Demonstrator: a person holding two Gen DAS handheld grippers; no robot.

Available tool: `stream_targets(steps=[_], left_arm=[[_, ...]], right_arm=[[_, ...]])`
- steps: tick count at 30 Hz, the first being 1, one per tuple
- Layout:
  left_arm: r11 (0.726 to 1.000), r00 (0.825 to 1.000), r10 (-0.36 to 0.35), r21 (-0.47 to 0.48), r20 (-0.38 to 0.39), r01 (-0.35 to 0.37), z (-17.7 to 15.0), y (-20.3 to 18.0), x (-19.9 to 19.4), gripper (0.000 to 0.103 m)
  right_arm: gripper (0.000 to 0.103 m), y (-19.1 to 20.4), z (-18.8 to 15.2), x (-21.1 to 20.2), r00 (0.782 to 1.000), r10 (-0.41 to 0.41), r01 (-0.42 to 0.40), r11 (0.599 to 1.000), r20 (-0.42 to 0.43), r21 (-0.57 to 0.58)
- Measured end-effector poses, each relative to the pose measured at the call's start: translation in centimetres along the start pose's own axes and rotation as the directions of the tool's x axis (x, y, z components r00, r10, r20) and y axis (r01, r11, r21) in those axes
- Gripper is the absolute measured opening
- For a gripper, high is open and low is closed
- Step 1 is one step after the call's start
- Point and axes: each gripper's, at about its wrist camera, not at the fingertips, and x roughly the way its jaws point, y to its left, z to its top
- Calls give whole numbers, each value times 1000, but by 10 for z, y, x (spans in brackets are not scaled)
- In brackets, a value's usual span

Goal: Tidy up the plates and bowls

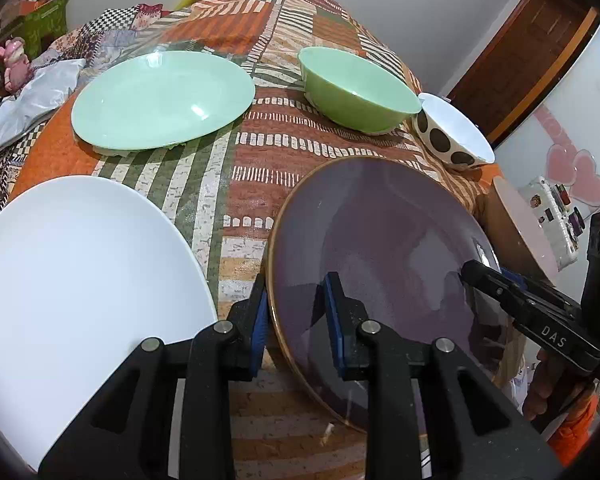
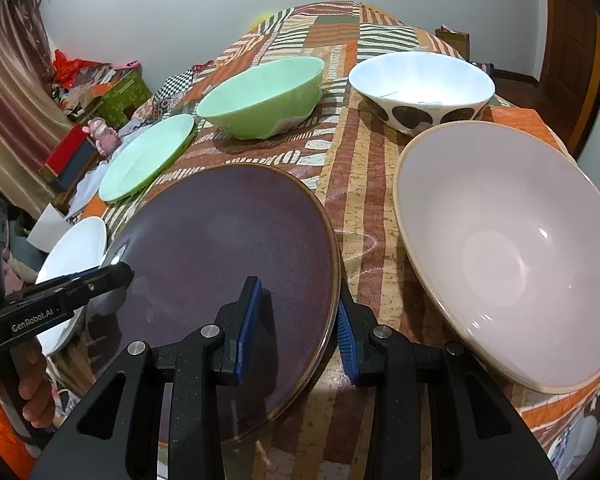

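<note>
The purple plate [image 2: 228, 264] is round and glazed dark, with a thin brown rim. It is on the bench [image 2: 364, 216], which has a patterned cloth. The left tongs [image 1: 296, 316] are clenched on its left edge and the right tongs [image 2: 296, 328] on its right edge. Beside it are a white plate [image 1: 80, 280], a big pale bowl [image 2: 512, 248], and farther away a green plate [image 1: 160, 100] and a green bowl [image 1: 356, 92].

Near plate [image 2: 220, 264] clamped at opposite rims by left gripper [image 1: 296, 316] and right gripper [image 2: 296, 332]; large bowl [image 2: 500, 248] to its right, two bowls [image 2: 260, 96] behind on table [image 2: 356, 200].
</note>
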Motion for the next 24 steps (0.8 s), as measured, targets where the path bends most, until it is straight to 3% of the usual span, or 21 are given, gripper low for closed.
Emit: stream_targets(steps=[13, 18, 24], left_arm=[[1000, 999, 30, -3, 16, -30, -1, -1, -11, 28], [998, 995, 59, 16, 83, -61, -3, -6, -34, 43], [995, 981, 90, 28, 169, -97, -7, -10, -68, 51]], right_arm=[[33, 2, -1, -14, 1000, -8, 8, 999, -10, -31], [36, 5, -1, -30, 1000, 5, -4, 999, 21, -41], [40, 22, 5, -46, 997, 35, -29, 996, 68, -87]])
